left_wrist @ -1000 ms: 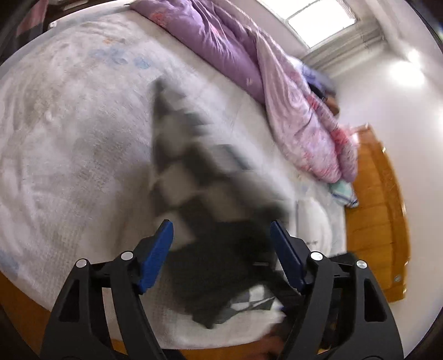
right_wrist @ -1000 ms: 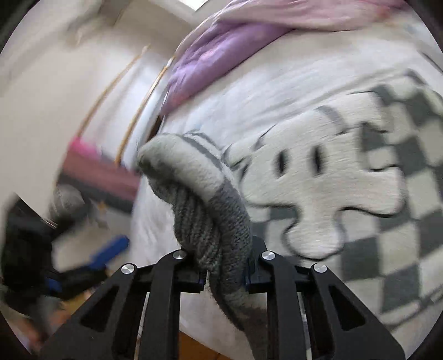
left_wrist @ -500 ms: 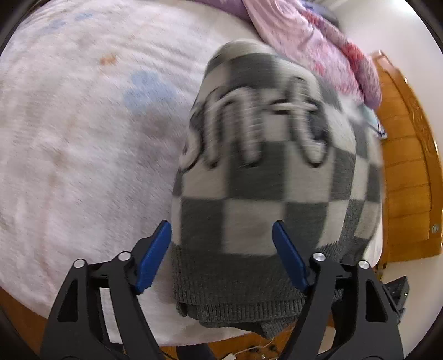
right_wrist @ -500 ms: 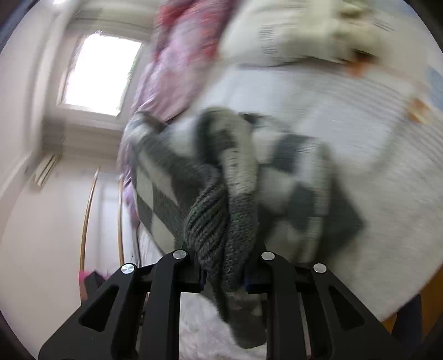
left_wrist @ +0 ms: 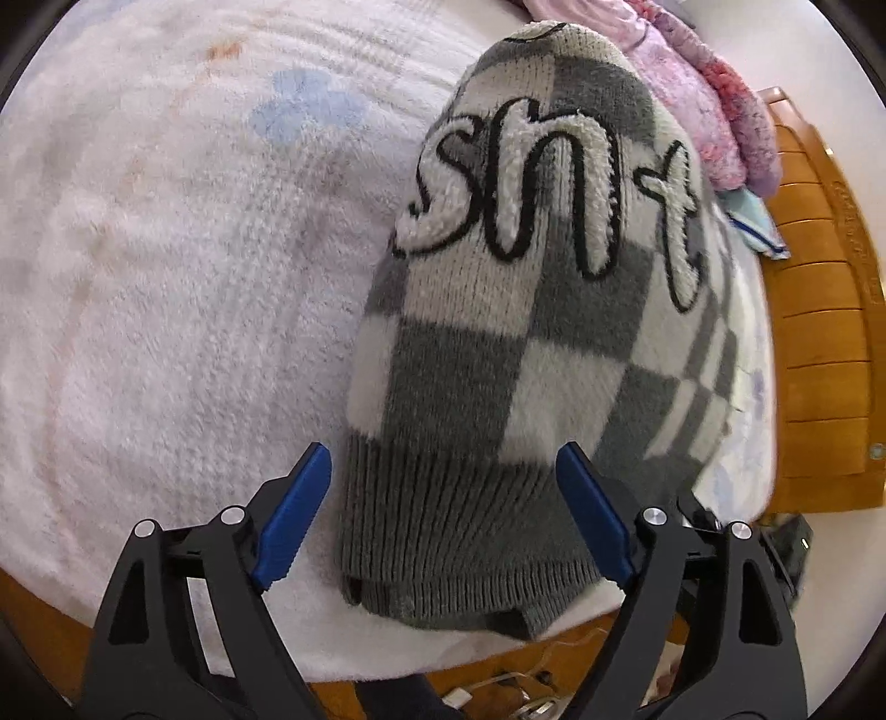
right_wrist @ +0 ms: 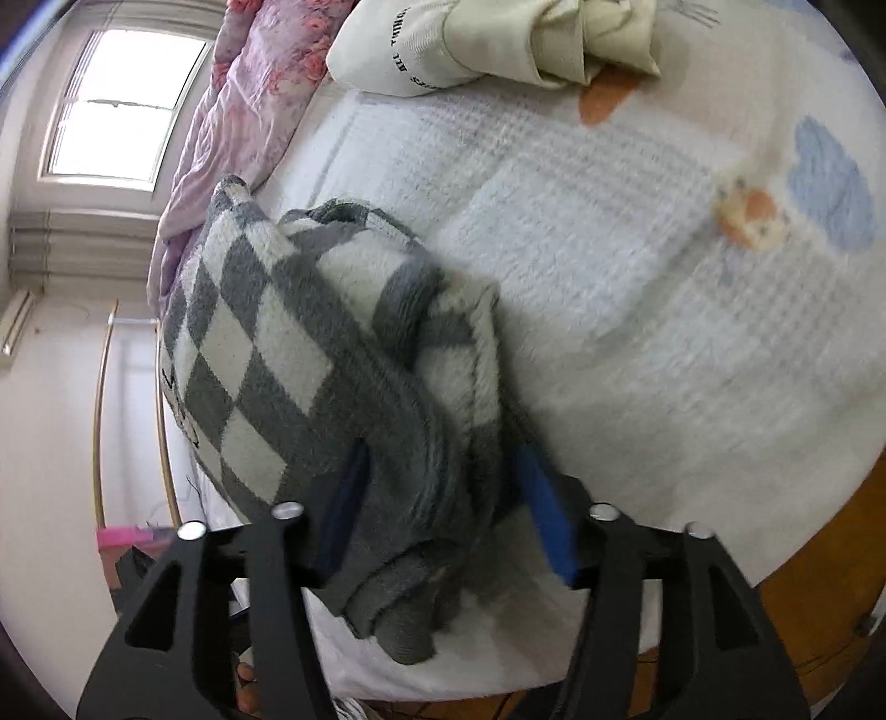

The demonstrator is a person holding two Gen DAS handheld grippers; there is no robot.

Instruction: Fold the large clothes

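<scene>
While the checkered sweater (left_wrist: 515,343) was bunched up on the white fleece blanket (left_wrist: 166,288), the left gripper (left_wrist: 443,509) was seen spread wide, with nothing pinched in it — the ribbed grey hem of the sweater was lying in the gap between the two blue pads (left_wrist: 293,515), closer to the right one, though contact couldn't be made out. Big fuzzy white lettering with black outline was shown further out ahead of the fingertips, and a pink floral quilt (left_wrist: 714,111) plus a wooden bed frame (left_wrist: 819,310) were spotted beyond the sweater and off to the right of the fingers.

In the right wrist view, the right gripper (right_wrist: 443,509) was parted too — a folded wad of the sweater (right_wrist: 310,354) was draped between and over its blue pads (right_wrist: 545,520), the left pad mostly buried under knit, so a real grip couldn't be confirmed. A cream garment (right_wrist: 498,44) was lying well ahead of the fingers, near the far side of the blanket (right_wrist: 637,266).
</scene>
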